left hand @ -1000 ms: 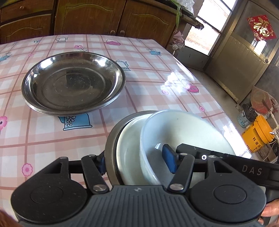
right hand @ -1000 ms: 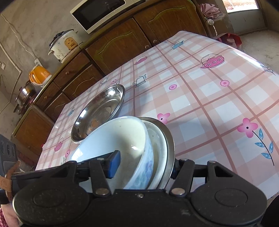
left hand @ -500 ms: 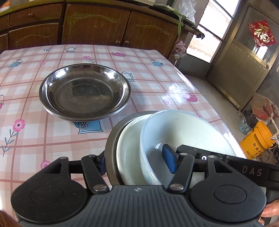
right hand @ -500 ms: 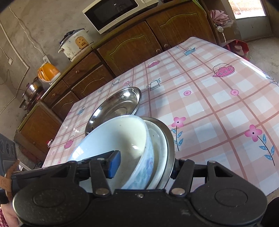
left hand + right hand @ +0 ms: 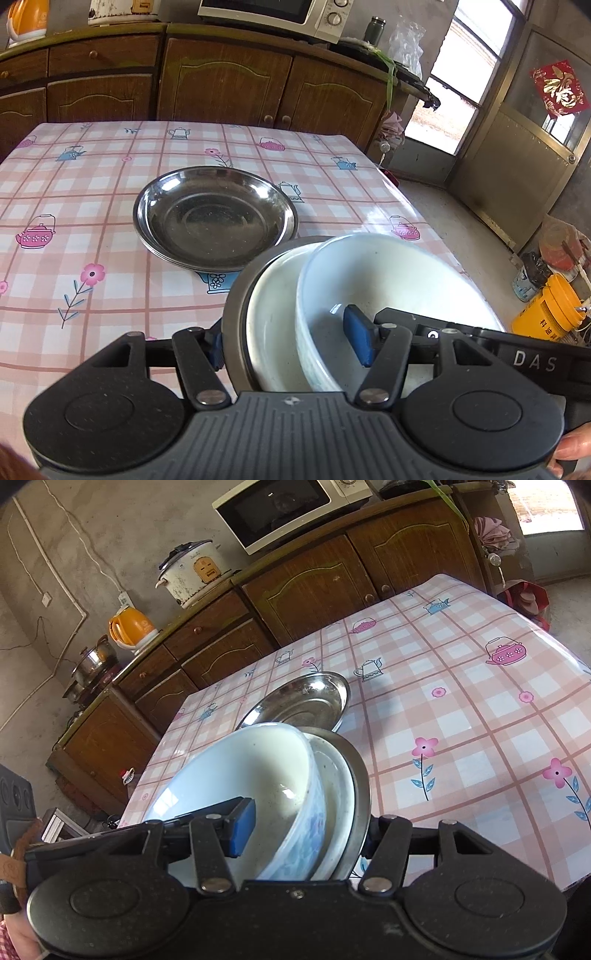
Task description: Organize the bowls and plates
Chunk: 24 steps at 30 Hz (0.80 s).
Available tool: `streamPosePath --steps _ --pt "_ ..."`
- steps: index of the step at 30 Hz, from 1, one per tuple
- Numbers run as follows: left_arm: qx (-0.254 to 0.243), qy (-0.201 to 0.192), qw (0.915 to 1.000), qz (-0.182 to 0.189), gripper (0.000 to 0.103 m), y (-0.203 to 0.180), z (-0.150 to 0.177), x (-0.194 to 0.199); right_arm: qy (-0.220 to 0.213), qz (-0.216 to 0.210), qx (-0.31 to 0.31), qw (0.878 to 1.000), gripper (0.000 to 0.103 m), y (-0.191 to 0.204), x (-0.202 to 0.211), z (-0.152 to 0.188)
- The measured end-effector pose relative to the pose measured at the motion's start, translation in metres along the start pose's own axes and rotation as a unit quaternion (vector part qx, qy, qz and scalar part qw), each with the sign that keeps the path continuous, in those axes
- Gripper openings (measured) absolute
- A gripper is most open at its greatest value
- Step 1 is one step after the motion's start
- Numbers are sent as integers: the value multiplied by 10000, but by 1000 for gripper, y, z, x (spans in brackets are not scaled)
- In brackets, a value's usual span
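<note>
Covering most of both views, the table (image 5: pixel 110 184) wears a pink checked cloth with teapots and flowers, and brown cabinets (image 5: pixel 221 85) stand behind it with a microwave (image 5: pixel 288 509), a rice cooker (image 5: pixel 192 572) and an orange kettle (image 5: pixel 129 627) on top. Near the middle of the cloth sits a stack of steel plates (image 5: pixel 214 218), empty inside, with several rims showing one under another at its near edge. Closer to the cameras, a nested stack is held off the table between the two claws: a steel plate (image 5: pixel 236 306) on the outside, a white dish (image 5: pixel 273 325) within it, and a white bowl (image 5: pixel 388 280) with a faint floral pattern on its outer wall innermost; the bowl holds nothing. The left claw (image 5: pixel 291 343) grips one edge of this stack, one blue pad behind the steel plate and the other inside the bowl, jaws at a middling width closed on it. The right claw (image 5: pixel 306 830) clamps the opposite edge the same way, its blue pad inside the bowl and the other finger behind the steel rim. A hand (image 5: pixel 572 446) shows at the lower right edge of the left view.
</note>
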State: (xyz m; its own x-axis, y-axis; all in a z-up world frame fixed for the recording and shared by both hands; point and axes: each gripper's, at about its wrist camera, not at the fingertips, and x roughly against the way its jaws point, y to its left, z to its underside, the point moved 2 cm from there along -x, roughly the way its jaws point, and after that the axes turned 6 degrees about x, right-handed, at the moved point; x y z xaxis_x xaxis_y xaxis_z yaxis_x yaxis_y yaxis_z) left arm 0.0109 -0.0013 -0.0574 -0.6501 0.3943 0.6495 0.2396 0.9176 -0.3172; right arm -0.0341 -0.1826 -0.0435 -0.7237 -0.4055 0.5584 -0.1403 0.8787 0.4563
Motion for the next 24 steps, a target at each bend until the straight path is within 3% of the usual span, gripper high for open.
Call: streamPosePath --steps 24 --pt "181 -398 9985 -318 62 17 -16 39 4 -383 256 9989 67 40 -2 -19"
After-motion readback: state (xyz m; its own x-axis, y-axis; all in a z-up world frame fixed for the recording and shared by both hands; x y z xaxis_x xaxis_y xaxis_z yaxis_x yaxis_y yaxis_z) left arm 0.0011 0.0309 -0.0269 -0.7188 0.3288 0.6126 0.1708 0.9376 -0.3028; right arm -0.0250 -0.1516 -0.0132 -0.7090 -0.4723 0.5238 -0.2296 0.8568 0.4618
